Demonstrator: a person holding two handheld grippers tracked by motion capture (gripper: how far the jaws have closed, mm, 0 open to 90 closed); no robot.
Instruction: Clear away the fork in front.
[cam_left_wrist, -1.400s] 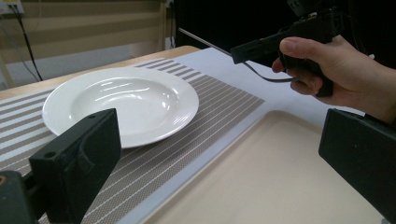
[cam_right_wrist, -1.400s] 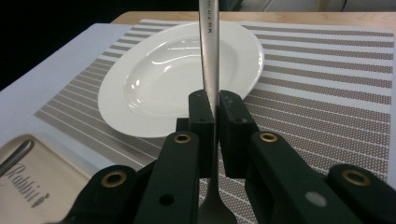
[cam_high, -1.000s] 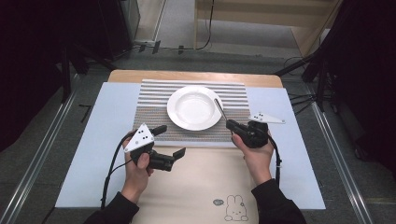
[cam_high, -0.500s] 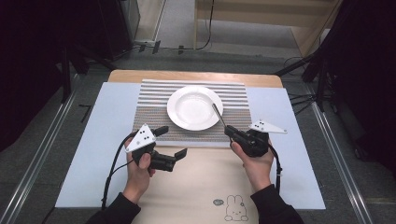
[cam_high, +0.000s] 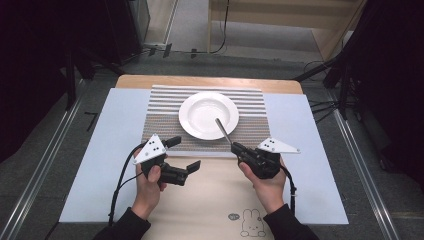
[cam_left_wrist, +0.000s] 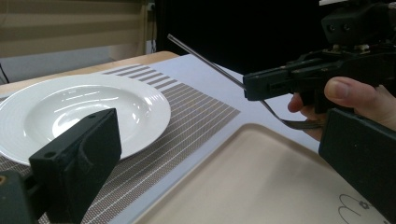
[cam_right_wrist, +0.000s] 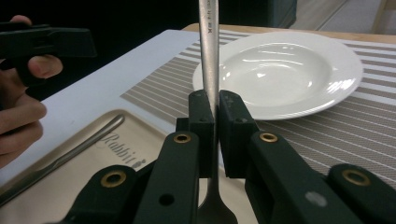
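wooden table (cam_high: 150, 80) under a pale blue sheet (cam_high: 310, 150); on that, striped placemat (cam_high: 160, 115) at 12 o'clock, beige rabbit-printed tray (cam_high: 215, 200) at 6 o'clock.

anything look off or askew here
One oddity: the right tool grips a utensil by its stem with the handle pointing out toward the plate and the working end back by the hand. Nothing looks spilled or damaged.
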